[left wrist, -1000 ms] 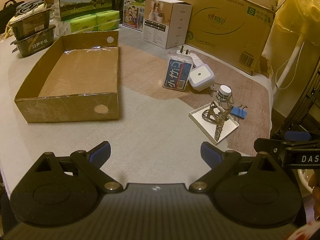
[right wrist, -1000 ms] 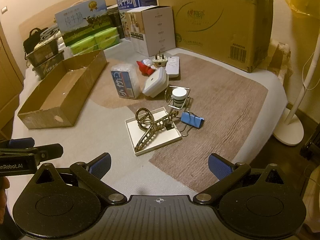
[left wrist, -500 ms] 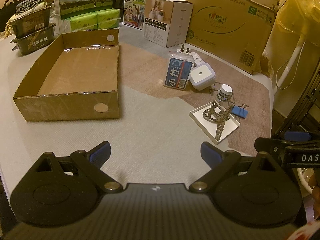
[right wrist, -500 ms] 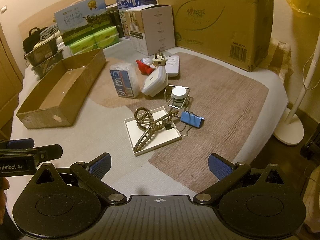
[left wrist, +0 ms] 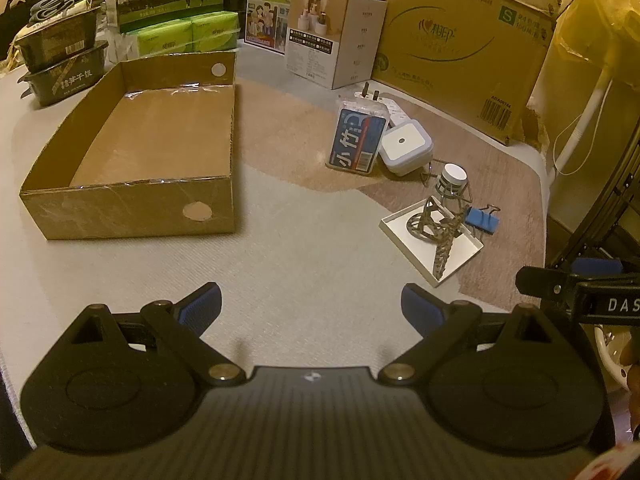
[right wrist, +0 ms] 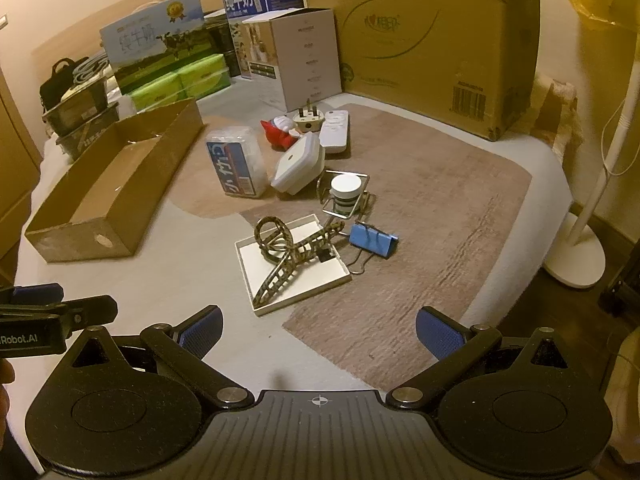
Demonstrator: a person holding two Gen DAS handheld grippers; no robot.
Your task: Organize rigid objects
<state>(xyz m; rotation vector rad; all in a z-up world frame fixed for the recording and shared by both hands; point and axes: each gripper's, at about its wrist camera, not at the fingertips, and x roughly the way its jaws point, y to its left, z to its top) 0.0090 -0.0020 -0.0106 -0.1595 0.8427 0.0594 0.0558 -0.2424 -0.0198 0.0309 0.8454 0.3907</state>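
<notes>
Little is changing since a second ago as both tools keep hovering low over the pale surface. Left to right: an empty cardboard tray (left wrist: 132, 184) is sitting apart from the left tool (left wrist: 310, 306), spread and empty; a hair claw (right wrist: 290, 250) is lying on a white lid (right wrist: 316, 280); the right tool (right wrist: 318, 332) is also spread, holding nothing.

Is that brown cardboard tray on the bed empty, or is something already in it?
Empty. The cardboard tray shows only its bare brown floor in both views; nothing lies inside.
</notes>
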